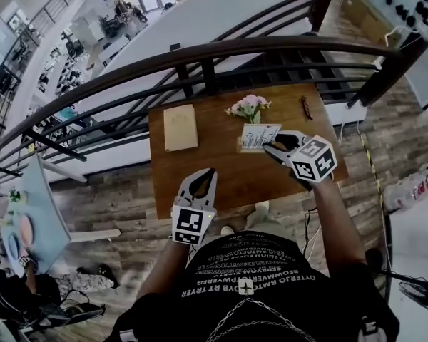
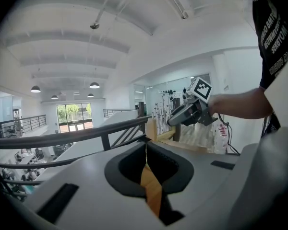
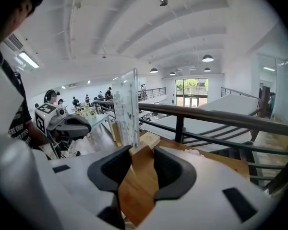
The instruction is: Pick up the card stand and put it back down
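Slippage is the main risk: the right hand-held gripper [image 1: 274, 148] pinches the card stand [image 1: 258, 137] only by its wooden base, at the jaw tips. It sits toward the far edge of the surface [image 1: 221, 166], just beside the flowers [image 1: 248, 107], so the tall panel could tip. The left hand-held gripper [image 1: 202, 179] is pressed together and empty.

Mezzanine edge. Rectangular brown wooden counter [image 1: 200, 180] stands against a dark curved metal railing [image 1: 200, 52], with grey-brown plank floor [image 1: 121, 198] underneath. Beyond the rail lies a lower hall with desks and equipment [image 1: 64, 55]. White ribbed vaulted ceiling [image 2: 134, 42]; round pendant lamps [image 2: 94, 85] lit. Tall glazed windows [image 2: 74, 118] at the far end, daylight bright. Pale blue table [image 1: 43, 205] off to the left.
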Tool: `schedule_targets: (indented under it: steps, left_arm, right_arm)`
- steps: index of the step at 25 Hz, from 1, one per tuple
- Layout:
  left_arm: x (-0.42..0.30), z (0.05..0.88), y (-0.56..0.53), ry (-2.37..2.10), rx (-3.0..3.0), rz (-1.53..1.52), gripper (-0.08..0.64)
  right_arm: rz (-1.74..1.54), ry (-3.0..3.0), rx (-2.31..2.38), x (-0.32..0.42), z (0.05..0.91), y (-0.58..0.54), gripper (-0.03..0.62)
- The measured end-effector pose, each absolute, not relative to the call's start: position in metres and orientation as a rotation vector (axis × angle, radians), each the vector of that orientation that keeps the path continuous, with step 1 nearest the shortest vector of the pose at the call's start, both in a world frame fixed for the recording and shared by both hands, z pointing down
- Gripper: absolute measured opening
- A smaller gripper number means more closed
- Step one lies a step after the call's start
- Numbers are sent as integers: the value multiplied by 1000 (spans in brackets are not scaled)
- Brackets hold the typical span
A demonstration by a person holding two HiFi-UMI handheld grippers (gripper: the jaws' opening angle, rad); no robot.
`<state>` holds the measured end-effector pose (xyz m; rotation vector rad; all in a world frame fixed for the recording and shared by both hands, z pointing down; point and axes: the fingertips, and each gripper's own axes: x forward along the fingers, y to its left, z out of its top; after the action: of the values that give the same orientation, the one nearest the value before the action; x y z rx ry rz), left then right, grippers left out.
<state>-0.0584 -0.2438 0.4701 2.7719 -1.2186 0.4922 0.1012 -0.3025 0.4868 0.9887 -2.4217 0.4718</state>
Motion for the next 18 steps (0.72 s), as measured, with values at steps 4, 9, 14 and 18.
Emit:
schedule_targets:
  steps: [4, 9, 14, 18]
  left_arm:
    - [-59, 468, -246, -1221, 2768, 478, 29]
    - [-60, 470, -246, -1234, 2752, 480, 29]
    - [-62, 477, -251, -1259, 2724, 471, 29]
    - [-69, 486, -254, -1284, 2690, 477, 29]
  right_arm:
    - [442, -2429, 989, 100, 469, -303, 160]
    - [413, -2443, 975, 100, 454, -306, 160]
    - [402, -2453, 972, 99, 459, -320, 160]
    - [422, -2452, 973, 99, 478, -328, 159]
